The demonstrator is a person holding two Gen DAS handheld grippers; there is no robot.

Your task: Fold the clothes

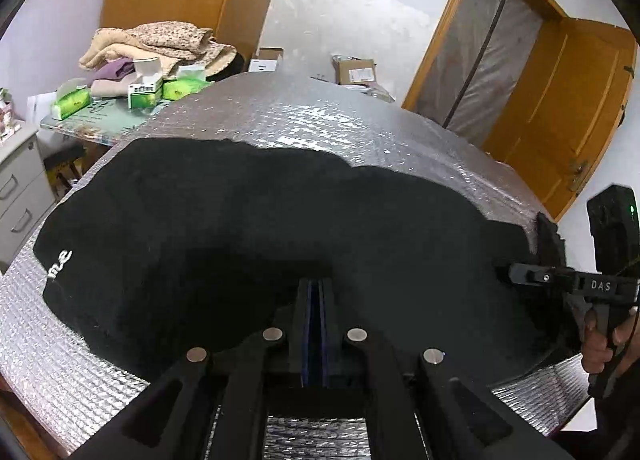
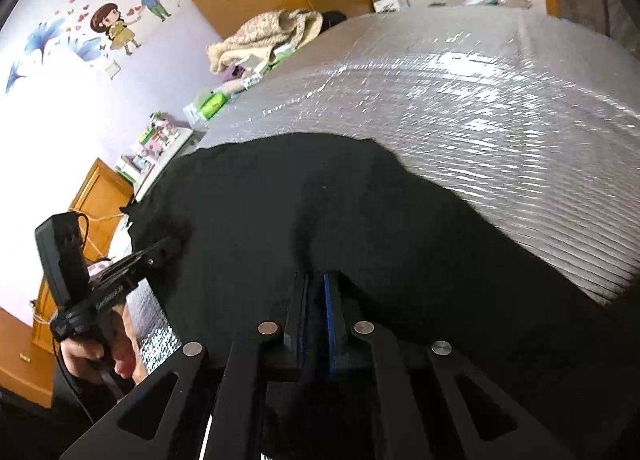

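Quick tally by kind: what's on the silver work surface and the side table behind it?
Black garment: 1
Green tissue packs: 3
Pile of folded clothes: 1
Grippers, left and right: 2
Total: 7

Our two handheld grippers are matte black, each with blue-lined fingers [image 1: 307, 312], four round silver pins, a pistol grip and thin black cable, the right gripper [image 1: 504, 274] lettered "DAS" in white.
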